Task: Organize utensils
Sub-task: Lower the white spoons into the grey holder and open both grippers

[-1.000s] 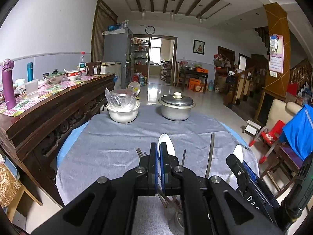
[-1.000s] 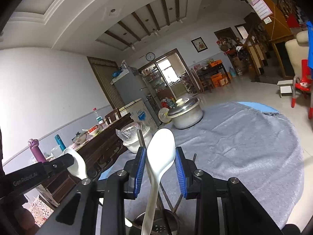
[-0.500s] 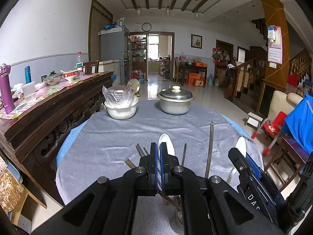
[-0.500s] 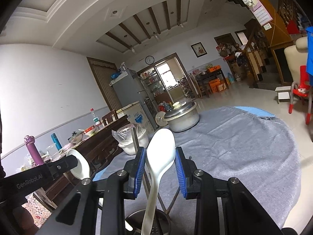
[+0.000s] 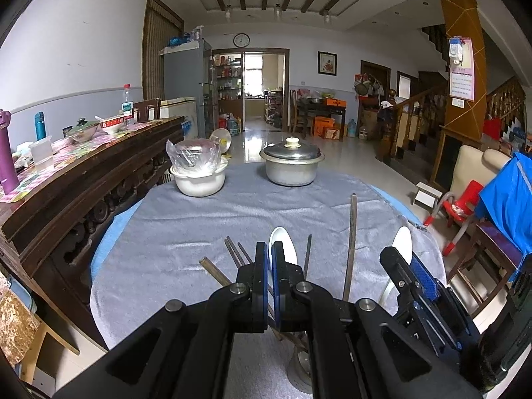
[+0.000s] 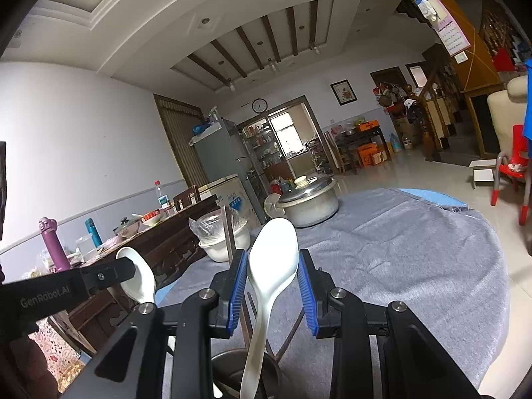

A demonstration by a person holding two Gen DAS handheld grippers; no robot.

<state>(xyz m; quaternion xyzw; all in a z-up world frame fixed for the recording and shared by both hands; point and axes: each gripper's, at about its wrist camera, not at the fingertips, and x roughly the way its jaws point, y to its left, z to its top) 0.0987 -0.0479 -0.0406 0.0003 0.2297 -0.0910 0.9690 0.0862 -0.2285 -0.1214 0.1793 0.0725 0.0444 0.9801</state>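
A metal utensil holder stands on the grey cloth below both grippers, with dark chopsticks and two white spoons in it. My left gripper is shut on the first white spoon, its bowl showing just past the fingertips. It also shows in the right wrist view. My right gripper is open around the second white spoon, whose handle runs down into the holder; the blue pads stand apart from it.
A white bowl with a plastic bag and a lidded metal pot stand at the table's far side. A dark wooden sideboard with bottles and dishes runs along the left. Chairs and a blue cover are to the right.
The left view has risen a little, showing more of the chopsticks. The right view has tilted slightly. Both spoons stay where they were between the fingers.
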